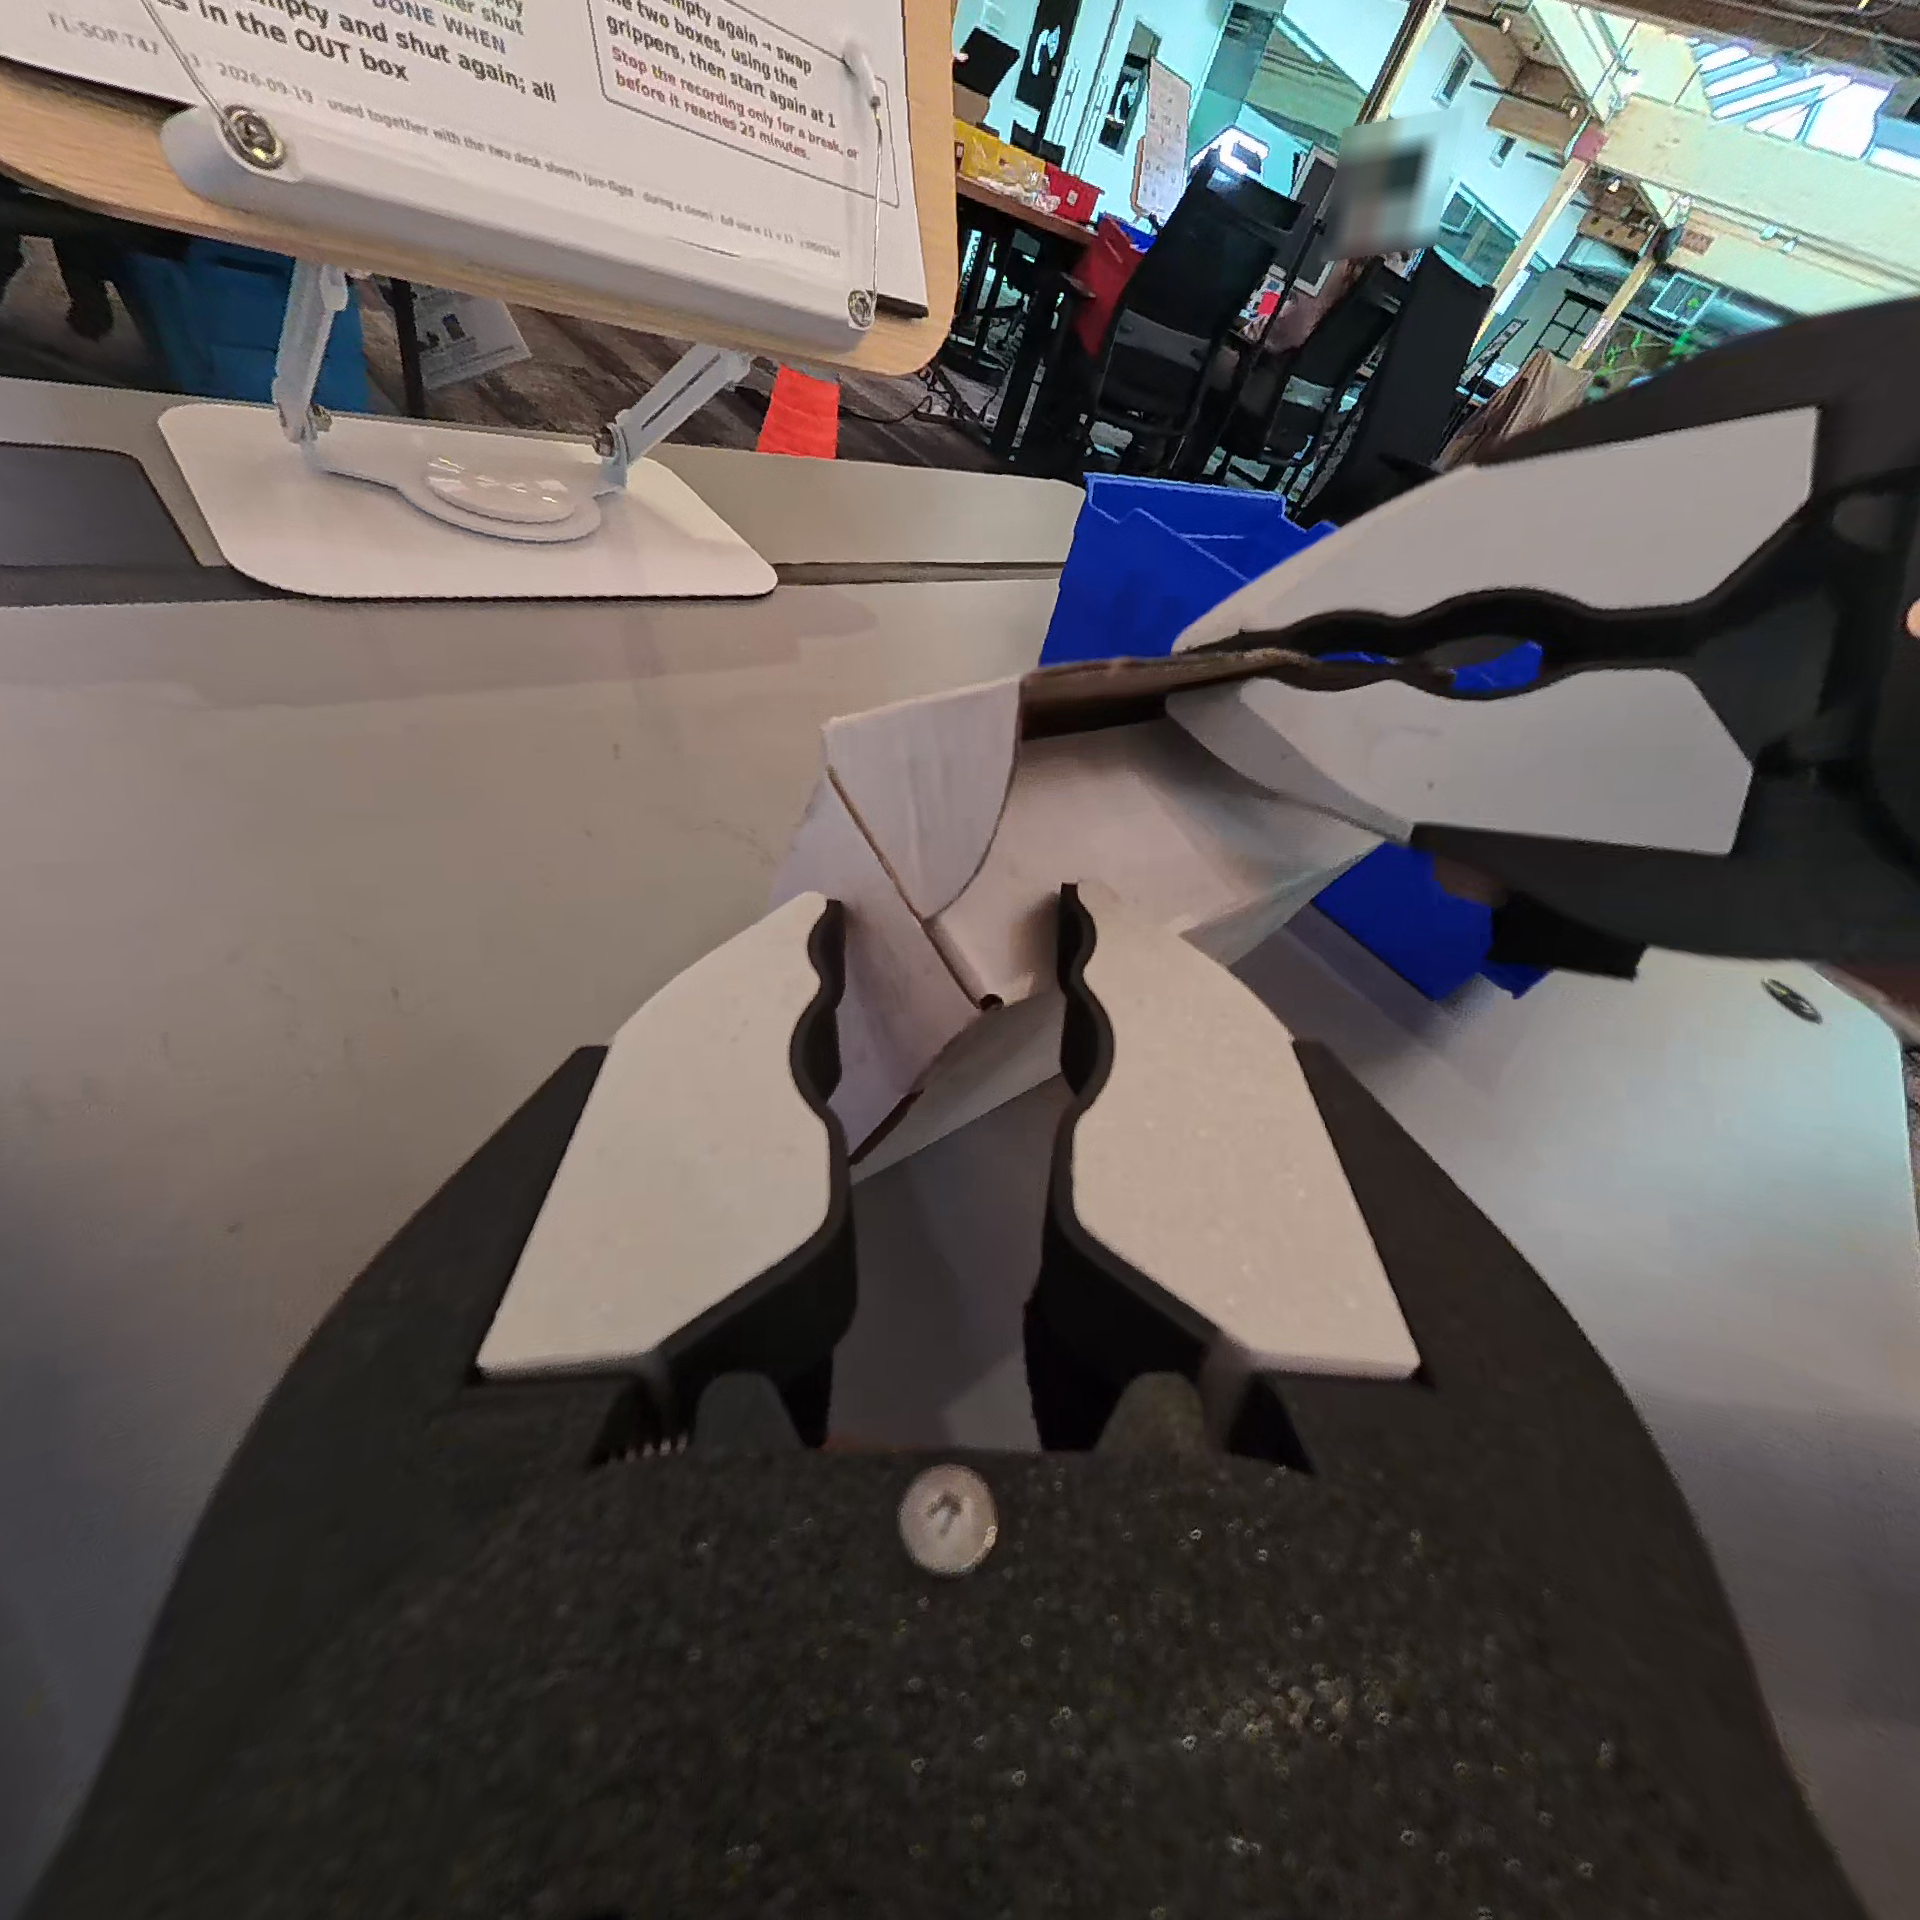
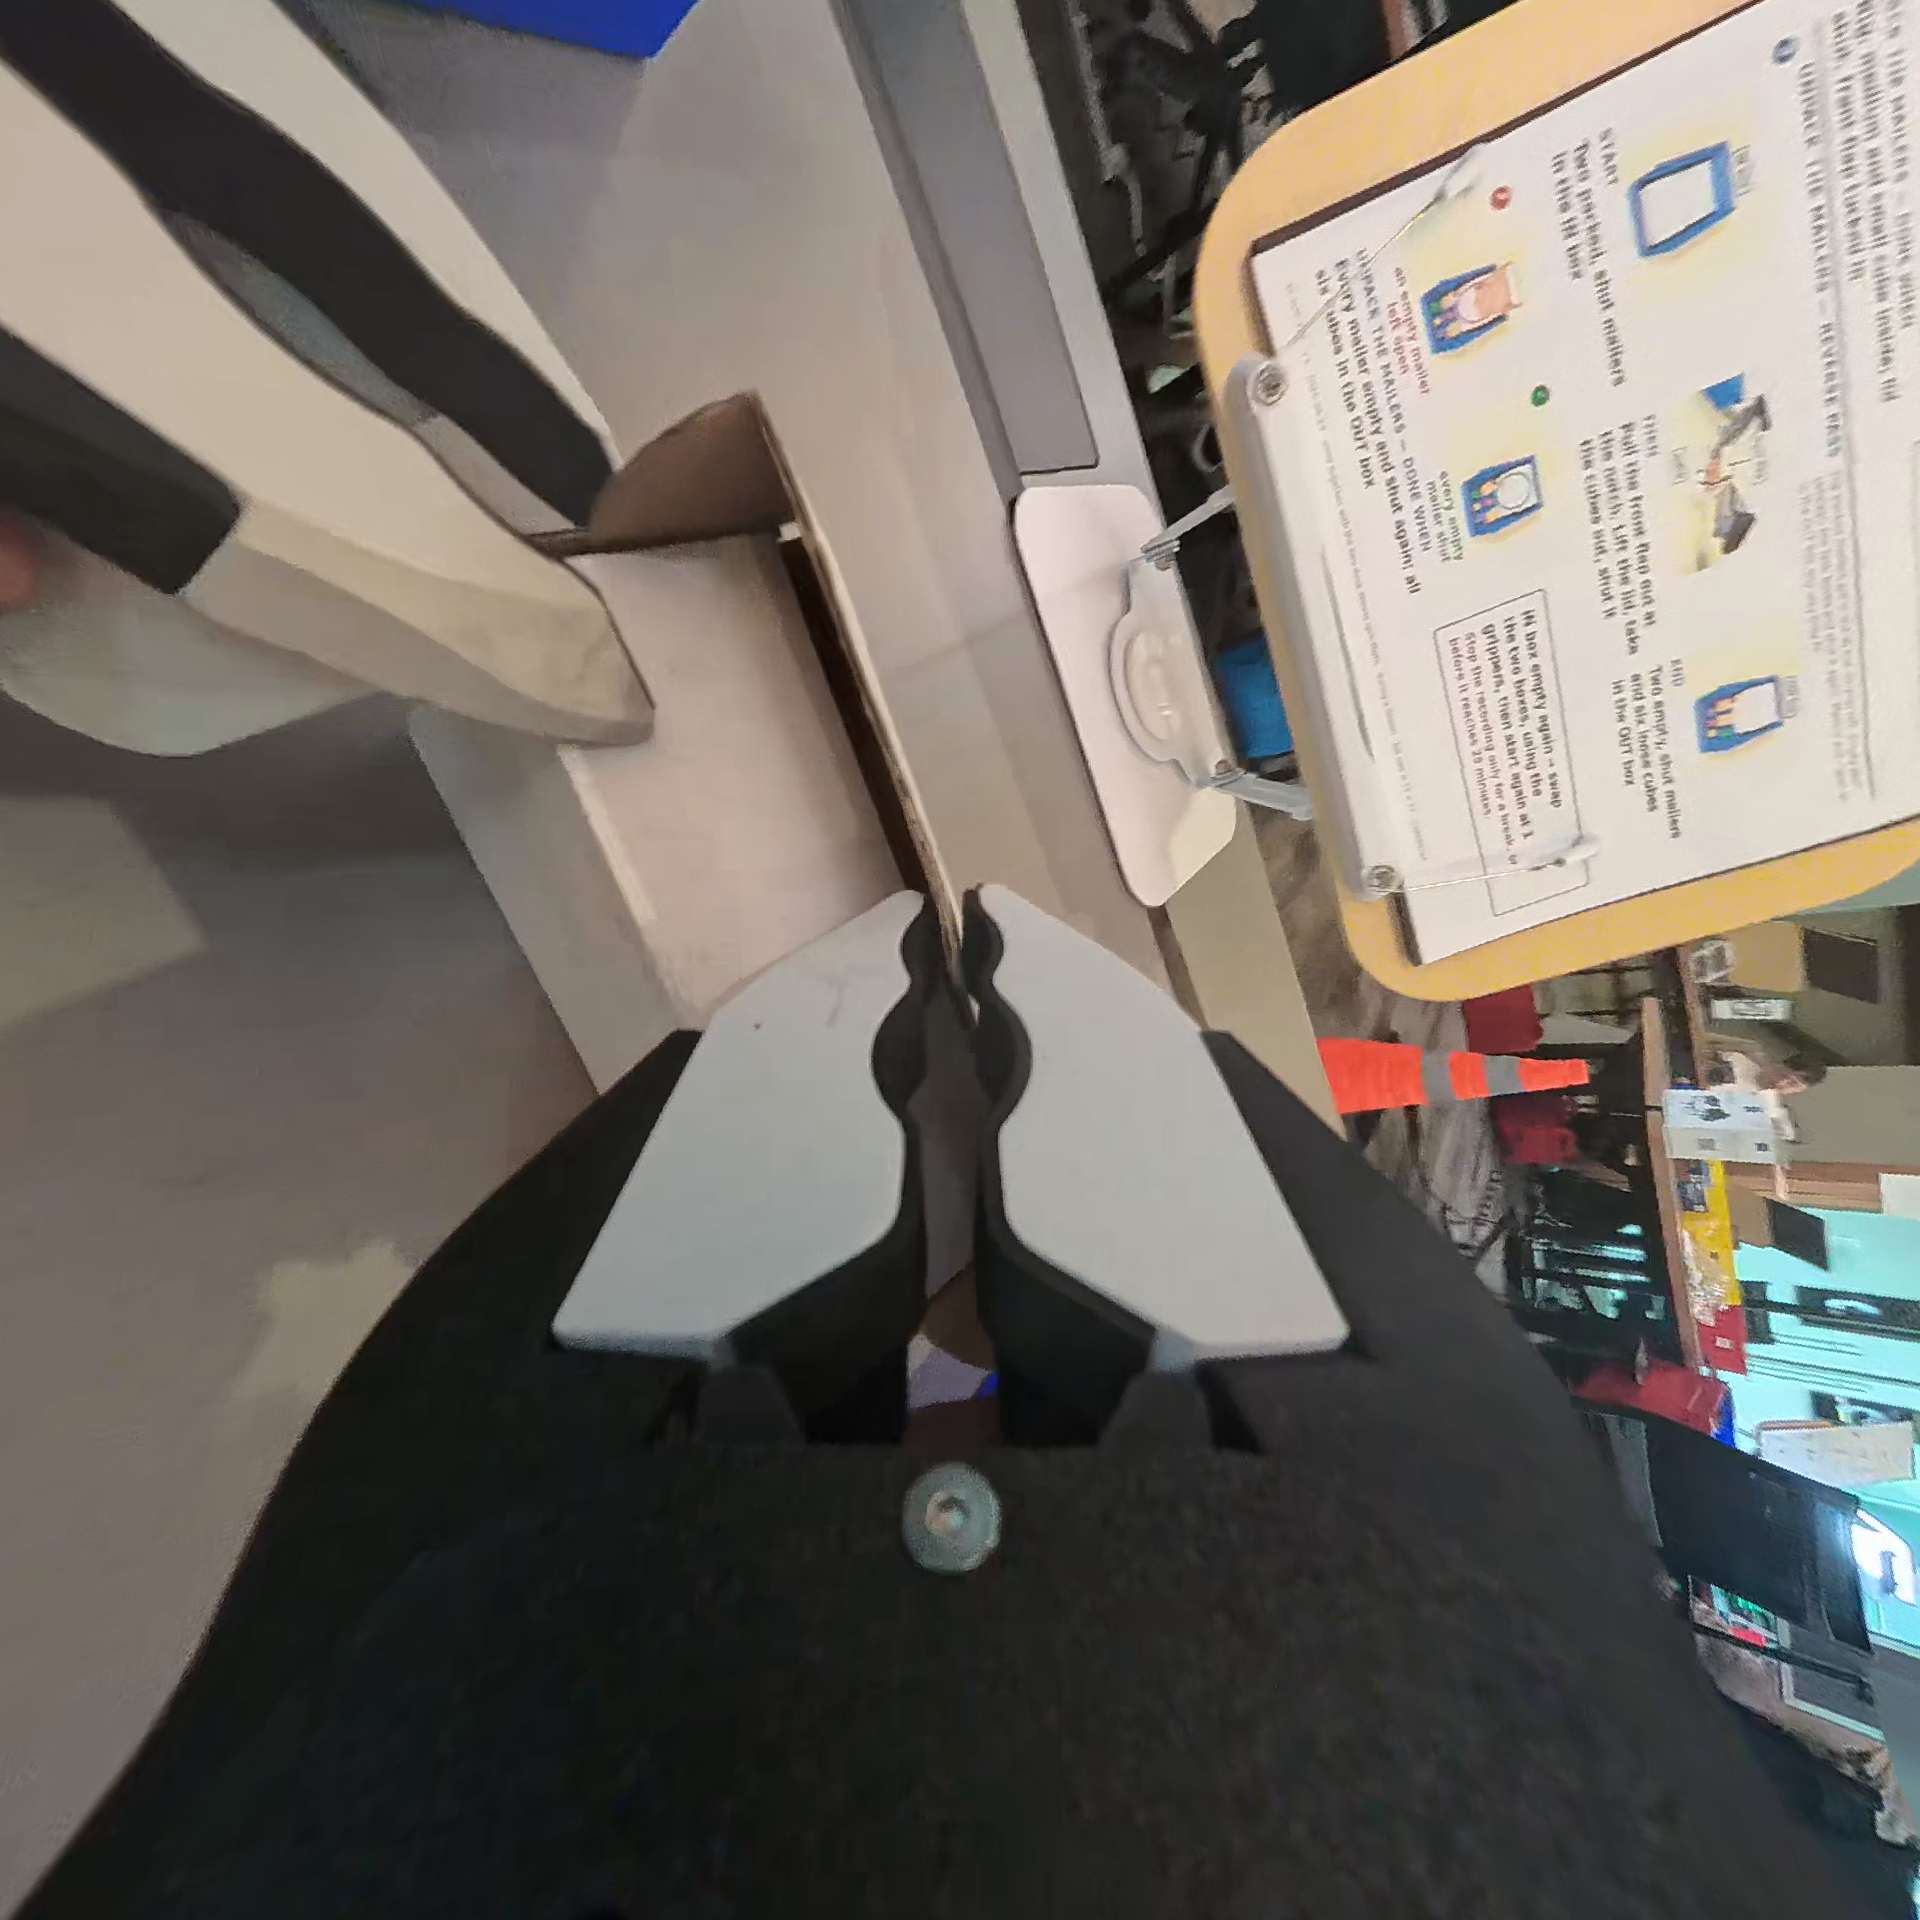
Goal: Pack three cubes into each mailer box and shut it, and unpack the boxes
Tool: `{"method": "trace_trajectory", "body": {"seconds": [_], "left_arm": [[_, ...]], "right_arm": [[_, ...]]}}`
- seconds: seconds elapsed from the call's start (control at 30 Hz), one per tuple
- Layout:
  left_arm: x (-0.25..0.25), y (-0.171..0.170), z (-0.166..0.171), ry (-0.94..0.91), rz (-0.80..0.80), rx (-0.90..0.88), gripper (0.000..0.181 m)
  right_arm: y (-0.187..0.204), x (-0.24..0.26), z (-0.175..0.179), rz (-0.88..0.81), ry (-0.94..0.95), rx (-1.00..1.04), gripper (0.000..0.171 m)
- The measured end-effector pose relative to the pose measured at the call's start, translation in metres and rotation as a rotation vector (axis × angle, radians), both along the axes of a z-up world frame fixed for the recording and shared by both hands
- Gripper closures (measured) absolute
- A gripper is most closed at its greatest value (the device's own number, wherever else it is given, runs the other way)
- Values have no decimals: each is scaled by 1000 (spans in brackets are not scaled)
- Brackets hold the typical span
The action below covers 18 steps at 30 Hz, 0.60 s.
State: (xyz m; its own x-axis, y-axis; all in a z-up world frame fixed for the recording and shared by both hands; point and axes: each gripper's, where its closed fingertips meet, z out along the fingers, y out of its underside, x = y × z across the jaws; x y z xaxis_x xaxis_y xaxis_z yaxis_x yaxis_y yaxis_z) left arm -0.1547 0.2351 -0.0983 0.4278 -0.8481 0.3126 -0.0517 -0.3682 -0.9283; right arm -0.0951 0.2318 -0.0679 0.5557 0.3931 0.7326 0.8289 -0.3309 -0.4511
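Note:
A white mailer box (image 1: 1122, 831) sits tilted on the grey table (image 1: 416, 831), one corner pointing at my left gripper (image 1: 951, 914). That gripper is open, and the box corner sits between its fingertips. My right gripper (image 1: 1179, 665) comes in from the right and is shut on the thin brown cardboard edge of the box lid (image 1: 1101, 691). In the right wrist view the right gripper (image 2: 945, 904) pinches that lid edge above the box (image 2: 727, 727). The left gripper (image 2: 623, 613) straddles the far end by a brown flap (image 2: 686, 468). No cubes are in view.
A blue bin (image 1: 1143, 561) stands just behind the box. A document stand with a printed sheet (image 1: 468, 499) stands at the table's back edge and also shows in the right wrist view (image 2: 1558, 468). An orange cone (image 1: 798, 410) and furniture lie beyond the table. My right fingertips sit around 7 cm from my left ones.

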Motion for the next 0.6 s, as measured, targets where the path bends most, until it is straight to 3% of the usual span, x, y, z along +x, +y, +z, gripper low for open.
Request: {"method": "trace_trajectory", "body": {"seconds": [0.2,0.3,0.4,0.6], "left_arm": [[1,-2,-3,49,-1,52,145],[3,0,-21,149,11,73,154],[3,-1,-19,117,-2,54,159],[10,-4,-36,211,-39,38,159]], "right_arm": [[6,6,12,65,93,-269,169],[11,16,26,71,87,-326,169],[1,16,26,101,58,-386,170],[-32,-3,-8,165,115,-553,170]]}}
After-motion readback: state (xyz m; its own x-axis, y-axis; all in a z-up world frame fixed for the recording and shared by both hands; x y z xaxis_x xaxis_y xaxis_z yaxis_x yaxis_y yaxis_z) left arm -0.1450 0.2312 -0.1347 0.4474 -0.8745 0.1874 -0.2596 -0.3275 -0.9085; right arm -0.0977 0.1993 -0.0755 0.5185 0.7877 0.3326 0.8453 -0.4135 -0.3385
